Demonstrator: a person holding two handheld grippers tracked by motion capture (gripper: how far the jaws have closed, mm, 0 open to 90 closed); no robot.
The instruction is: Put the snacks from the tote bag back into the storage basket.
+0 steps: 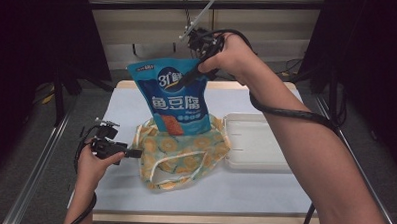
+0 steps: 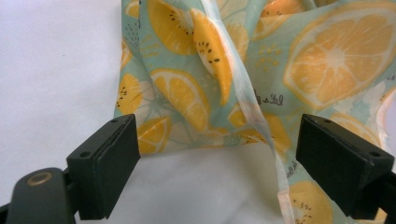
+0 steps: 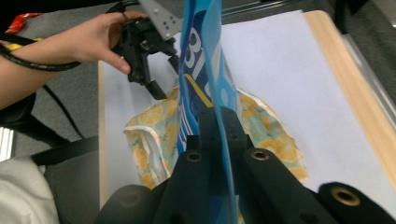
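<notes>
A blue snack pouch (image 1: 179,99) hangs upright above the table, and my right gripper (image 1: 198,71) is shut on its top edge. Its lower end dips into a lemon-print fabric bag (image 1: 185,149) that lies crumpled on the white table sheet. In the right gripper view the pouch (image 3: 203,60) runs edge-on between the black jaws of the right gripper (image 3: 219,116), with the fabric bag (image 3: 154,126) below. My left gripper (image 1: 135,153) sits low at the bag's left edge. Seen from the left gripper (image 2: 217,144), its jaws stand wide apart and a fold of the fabric bag (image 2: 280,70) lies between them, untouched by the pads.
A white shallow tray (image 1: 258,141) lies just right of the fabric bag. The white sheet (image 1: 132,97) covers a wooden-edged table with metal rails along both sides. The person's other hand and the left gripper (image 3: 152,86) show at the top left of the right gripper view.
</notes>
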